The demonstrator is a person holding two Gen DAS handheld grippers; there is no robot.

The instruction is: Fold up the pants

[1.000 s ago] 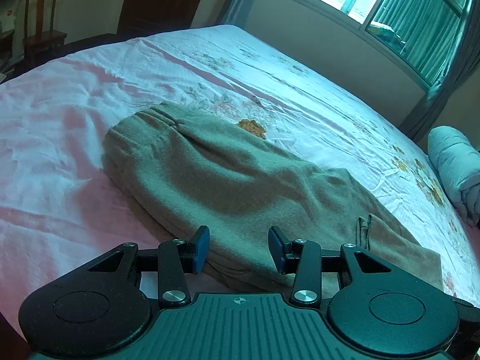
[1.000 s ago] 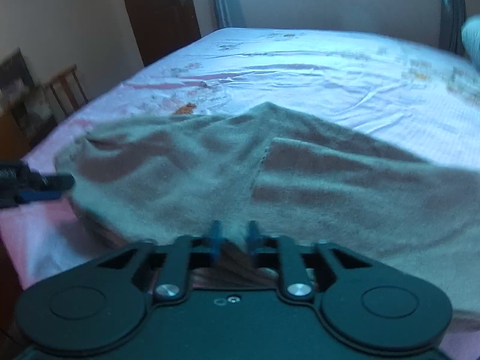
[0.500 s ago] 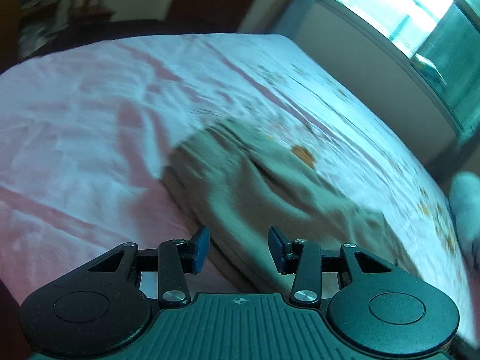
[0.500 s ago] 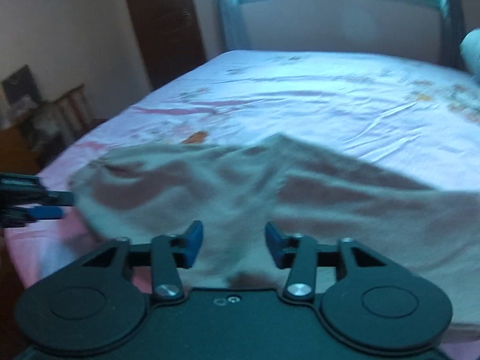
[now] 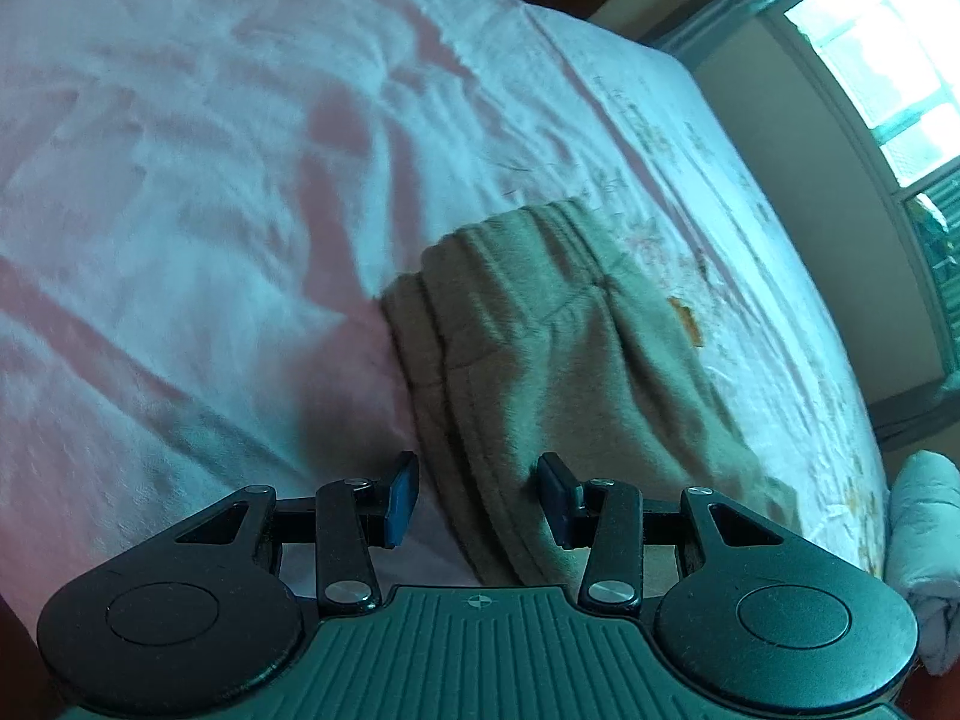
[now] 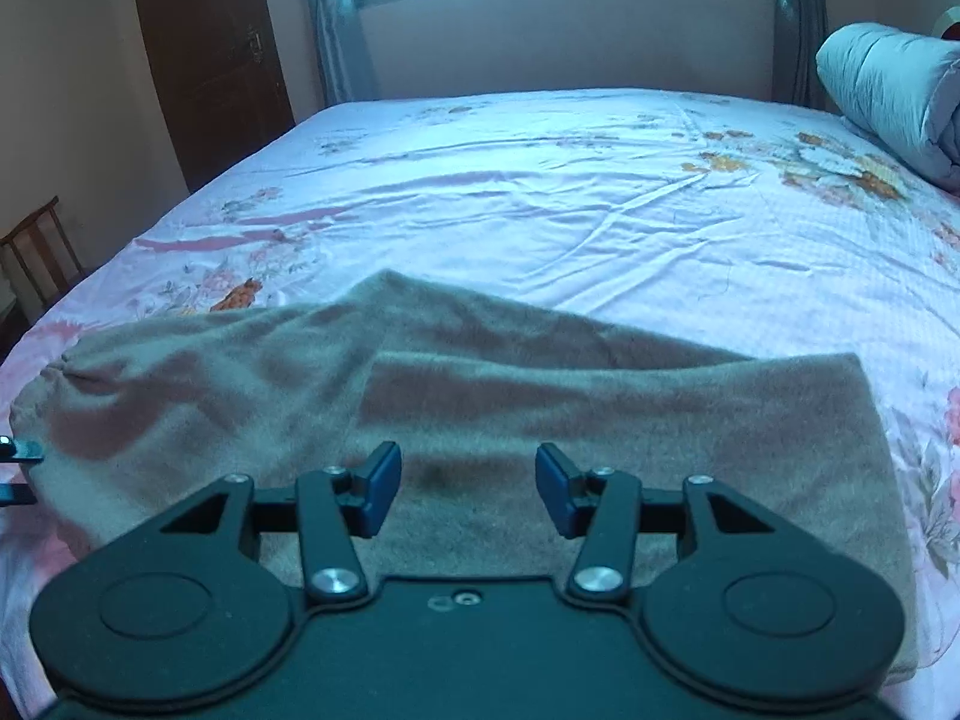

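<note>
Left gripper point(image 5: 477, 495): jaws apart, empty, straddling the waistband point(image 5: 438, 360) edge.
Right gripper point(image 6: 468, 489): jaws apart, empty, over the leg fold.
Pants point(image 6: 480, 414): fleecy, folded lengthwise, lying on the floral bedsheet point(image 6: 600, 192) at its near edge.
Handling: likely soft, light, limp; pinch all layers at waistband and hem.

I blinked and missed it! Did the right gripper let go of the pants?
Yes. The right gripper was shut on the pants a second ago; now its jaws stand open over them, with the window higher in view.

Folded grey-brown pants point(image 6: 540, 420) flat on bed.
</note>
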